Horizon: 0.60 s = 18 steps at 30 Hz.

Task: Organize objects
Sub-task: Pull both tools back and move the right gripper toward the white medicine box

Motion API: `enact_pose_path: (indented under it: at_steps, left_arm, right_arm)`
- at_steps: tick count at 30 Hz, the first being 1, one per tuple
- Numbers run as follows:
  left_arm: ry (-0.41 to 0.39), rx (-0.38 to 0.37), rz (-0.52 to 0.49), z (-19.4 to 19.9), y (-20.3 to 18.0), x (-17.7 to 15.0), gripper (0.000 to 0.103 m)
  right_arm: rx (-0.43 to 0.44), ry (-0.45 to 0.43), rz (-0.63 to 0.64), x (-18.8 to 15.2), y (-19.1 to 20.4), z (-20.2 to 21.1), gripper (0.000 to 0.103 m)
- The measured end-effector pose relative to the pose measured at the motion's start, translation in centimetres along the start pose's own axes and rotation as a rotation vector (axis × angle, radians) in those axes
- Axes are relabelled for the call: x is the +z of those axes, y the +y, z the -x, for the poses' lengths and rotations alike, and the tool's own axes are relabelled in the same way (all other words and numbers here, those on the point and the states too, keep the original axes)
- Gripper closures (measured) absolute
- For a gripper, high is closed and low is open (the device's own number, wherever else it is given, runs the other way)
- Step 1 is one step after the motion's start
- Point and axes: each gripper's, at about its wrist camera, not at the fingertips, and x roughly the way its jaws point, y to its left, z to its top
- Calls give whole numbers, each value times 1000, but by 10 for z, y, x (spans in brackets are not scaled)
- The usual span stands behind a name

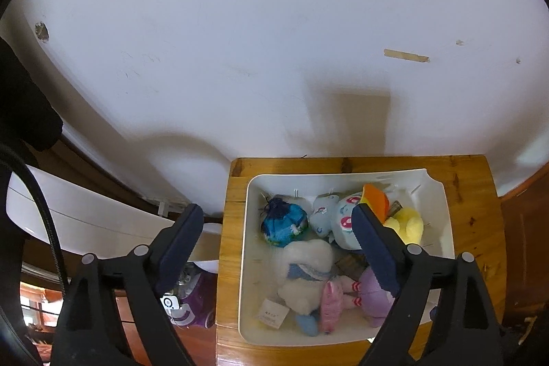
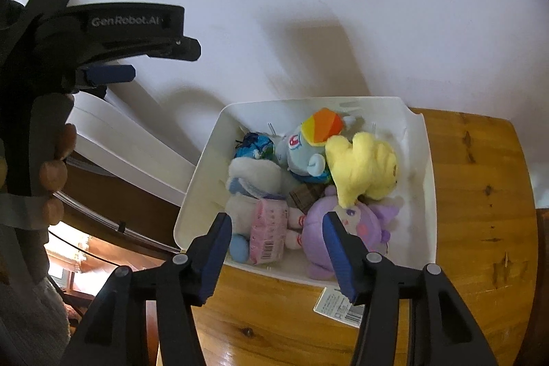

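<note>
- Both hand-held grippers hang above the bin with nothing in them: the left hand-held gripper (image 1: 278, 249) has its jaws spread wide, and the right hand-held gripper (image 2: 276, 251) is also parted wide, its fingers framing the near end of the toy pile.
- Beneath them, the wooden worktop (image 2: 480, 211) stands against a white wall (image 1: 274, 40) and carries the bin, with bare wood showing to the right of it and in front of it.
- On that worktop sits the white bin (image 2: 427, 194), open-topped and already crowded with soft toys.
- Biggest of the toys, as far as I can judge, are the white plush (image 1: 305, 266) with a blue scarf on the left side and the purple plush (image 2: 346, 222) at the near right corner, lying just ahead of the right gripper's fingers.
- Behind them lie the yellow plush (image 2: 363, 167) and the blue pony (image 2: 302, 150) with its orange mane, touching each other at the far end.
- Smaller still, a blue pouch (image 1: 283, 225) sits in the far left corner, and a pink packet (image 2: 267, 235) is wedged between the white and purple toys.
- A paper tag (image 2: 339, 302) trails over the near rim onto the wood.
- My reading is that the gathering step is about finished, since every toy I can see is inside the bin.
- Next, I'd guess, comes either tucking that tag in or settling the pile; that calls for lowering one gripper straight down and closing gently, as plush gives and slips.
</note>
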Motion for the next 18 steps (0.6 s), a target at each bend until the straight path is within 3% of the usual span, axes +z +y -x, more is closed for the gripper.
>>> enact_pose_path:
  at_steps: [18]
  left_arm:
    - [-79,-24,-71,47,-14,-12,10]
  right_arm:
    - [-17,-30,2,-20,6,35,47]
